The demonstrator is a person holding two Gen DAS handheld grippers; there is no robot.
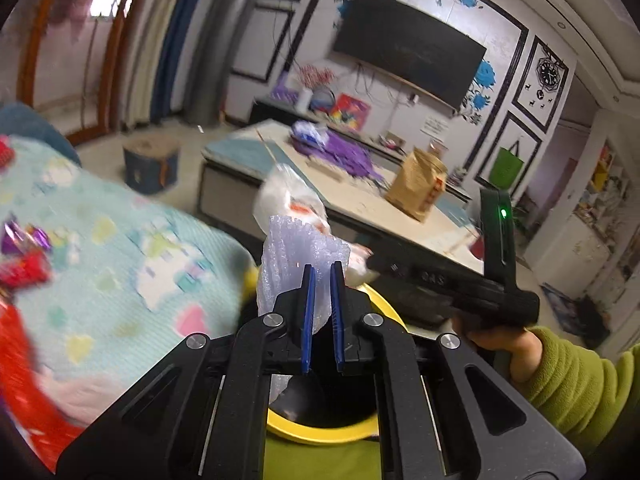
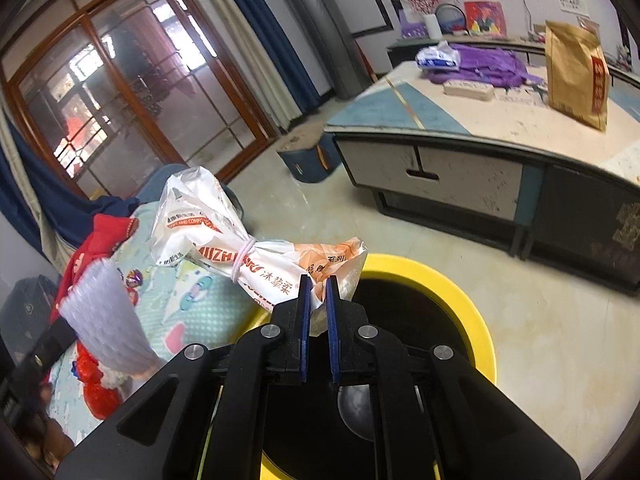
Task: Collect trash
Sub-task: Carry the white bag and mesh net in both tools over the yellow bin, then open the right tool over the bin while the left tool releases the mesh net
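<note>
Black claw [image 1: 322, 268] frames w/ blue pads, silver screws; green fleece sleeve [image 1: 576, 384], green LED

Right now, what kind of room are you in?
Most likely a home living room. A big dark television hangs on a decorated wall, a low table stands in the middle, and a glass sliding door has curtains beside it.

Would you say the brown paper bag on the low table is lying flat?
No, the brown paper bag stands upright on the low table.
</note>
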